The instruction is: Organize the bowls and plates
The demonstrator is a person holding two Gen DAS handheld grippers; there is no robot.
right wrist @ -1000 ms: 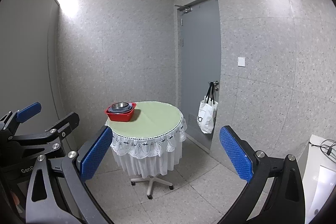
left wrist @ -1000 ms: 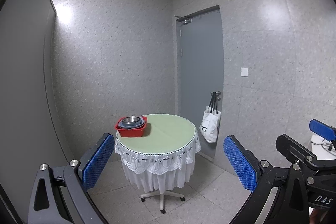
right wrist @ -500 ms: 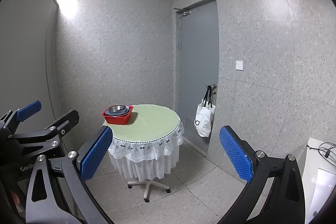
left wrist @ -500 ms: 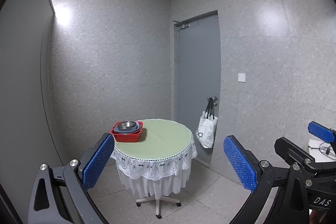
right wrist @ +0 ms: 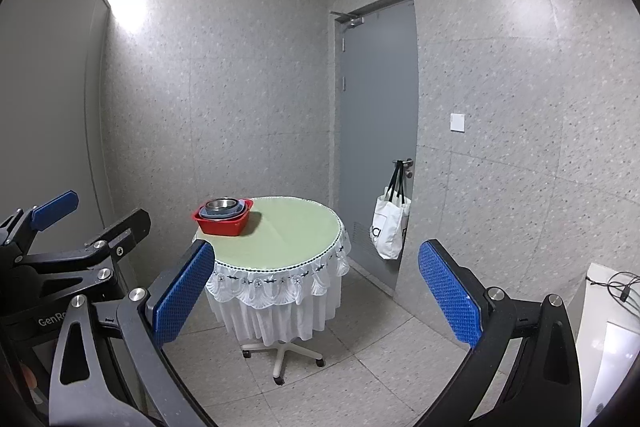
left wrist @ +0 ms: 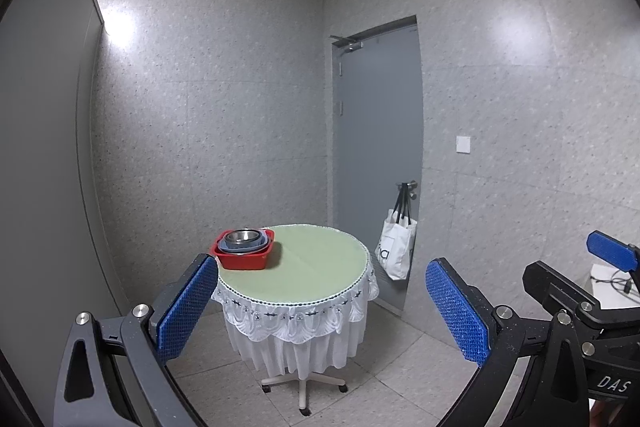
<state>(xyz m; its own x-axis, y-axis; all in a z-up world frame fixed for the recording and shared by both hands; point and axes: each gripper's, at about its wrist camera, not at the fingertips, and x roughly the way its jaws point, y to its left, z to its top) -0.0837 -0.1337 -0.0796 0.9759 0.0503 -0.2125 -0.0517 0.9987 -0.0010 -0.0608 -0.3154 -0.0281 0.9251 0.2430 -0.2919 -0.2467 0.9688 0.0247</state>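
Note:
A red square basin (left wrist: 244, 256) (right wrist: 224, 220) stands at the left edge of a round table (left wrist: 316, 267) (right wrist: 292, 235) with a green top and a white lace skirt. Inside it are stacked bluish-grey dishes (left wrist: 245, 245) with a steel bowl (left wrist: 241, 236) (right wrist: 220, 204) on top. My left gripper (left wrist: 320, 311) is open, empty and well short of the table. My right gripper (right wrist: 316, 297) is also open and empty, equally far off. The left gripper's body (right wrist: 68, 259) shows at the left of the right wrist view.
A grey door (left wrist: 378, 155) stands in the right wall, with a white tote bag (left wrist: 396, 247) (right wrist: 387, 227) hung on its handle. A white unit with cables (right wrist: 608, 339) sits at the far right. The table rests on a wheeled pedestal (left wrist: 304, 387). Tiled floor surrounds it.
Both cameras have tilted up and drawn back slightly, so the table sits lower in view. Both grippers stay open and empty. Nothing on the table has moved.

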